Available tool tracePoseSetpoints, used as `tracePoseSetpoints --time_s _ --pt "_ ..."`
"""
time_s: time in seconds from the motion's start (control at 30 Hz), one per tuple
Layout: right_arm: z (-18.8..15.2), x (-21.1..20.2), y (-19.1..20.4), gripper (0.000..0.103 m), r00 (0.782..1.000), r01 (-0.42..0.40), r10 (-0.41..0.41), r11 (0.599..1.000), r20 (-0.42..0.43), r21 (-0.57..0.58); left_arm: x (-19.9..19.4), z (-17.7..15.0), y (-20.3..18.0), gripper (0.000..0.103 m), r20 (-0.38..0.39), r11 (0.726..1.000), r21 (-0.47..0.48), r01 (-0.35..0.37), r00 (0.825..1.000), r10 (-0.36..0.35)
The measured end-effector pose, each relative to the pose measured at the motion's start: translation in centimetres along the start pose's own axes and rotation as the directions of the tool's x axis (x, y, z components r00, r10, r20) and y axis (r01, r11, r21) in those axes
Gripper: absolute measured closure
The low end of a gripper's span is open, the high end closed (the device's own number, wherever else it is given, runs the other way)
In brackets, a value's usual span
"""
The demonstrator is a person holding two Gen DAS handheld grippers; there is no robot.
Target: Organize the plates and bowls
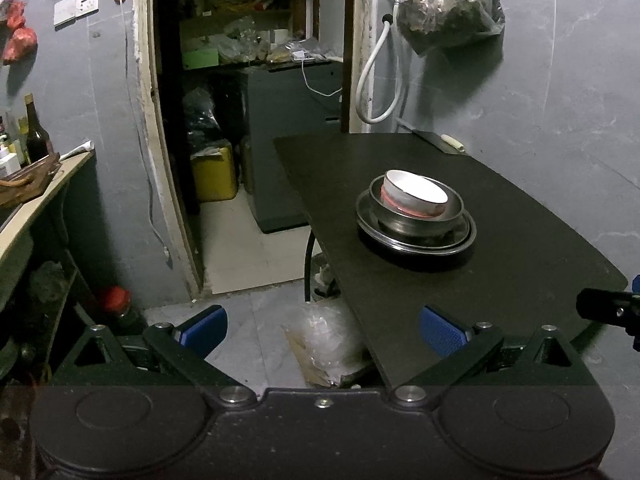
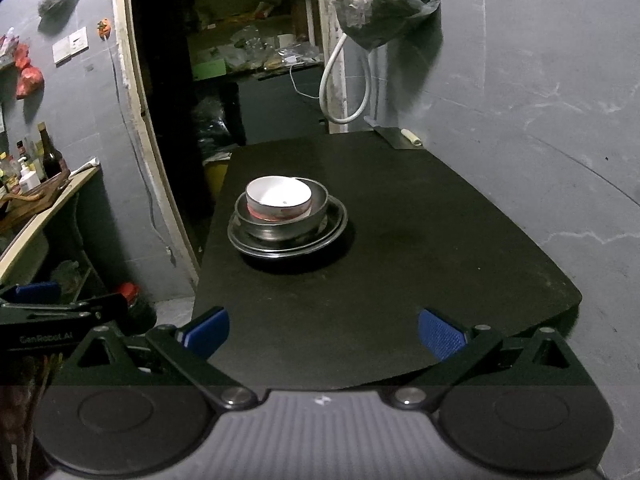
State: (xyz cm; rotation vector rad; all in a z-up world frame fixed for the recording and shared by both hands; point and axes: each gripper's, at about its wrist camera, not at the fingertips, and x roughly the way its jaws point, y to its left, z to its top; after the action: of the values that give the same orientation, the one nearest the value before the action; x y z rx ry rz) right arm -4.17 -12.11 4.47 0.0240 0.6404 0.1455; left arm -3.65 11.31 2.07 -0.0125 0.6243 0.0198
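Hanging off the left wall are red bags (image 1: 18, 42), with a switch plate (image 1: 77, 7) beside them. Below these a pale shelf (image 1: 44, 184) carries a dark bottle (image 1: 36, 132) and a wooden tray (image 1: 28, 180). A red-capped jar (image 1: 115, 300) stands on the floor under it. Next comes an open doorway into a cluttered storeroom, with a yellow canister (image 1: 214, 174) on its floor.

The left gripper (image 1: 324, 330) hovers off the near left corner of the black counter (image 1: 500, 280), its blue-padded jaws spread wide with nothing between them. A crumpled clear plastic bag (image 1: 324, 340) lies on the floor below that corner.

On the counter, toward its left edge and about midway back, sits one stack of dishes. A wide steel plate (image 2: 332, 224) is at the bottom, on what looks like a dark plate. A steel bowl (image 2: 320, 200) rests in it. A white bowl (image 2: 278, 196) with a red band near its base is nested in the steel bowl, pushed toward the left rim.

The right gripper (image 2: 324, 332) is held over the near edge of the counter, its jaws likewise wide apart and empty, well short of the stack.

At the far right corner lies a cleaver (image 2: 394, 136) with a pale handle. Above it a white hose (image 2: 344, 80) loops down the wall, and a full plastic bag (image 2: 386, 0) hangs there.
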Motion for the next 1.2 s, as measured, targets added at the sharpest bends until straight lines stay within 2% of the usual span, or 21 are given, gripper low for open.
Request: tracePoseSetpoints --time_s 1.2 --pt "-0.4 -0.74 0.46 0.0 1.0 0.024 -0.024 1.0 0.011 -0.003 -0.46 -0.05 0.26 0.001 0.017 1.0 0.007 0.008 1.0 -0.008"
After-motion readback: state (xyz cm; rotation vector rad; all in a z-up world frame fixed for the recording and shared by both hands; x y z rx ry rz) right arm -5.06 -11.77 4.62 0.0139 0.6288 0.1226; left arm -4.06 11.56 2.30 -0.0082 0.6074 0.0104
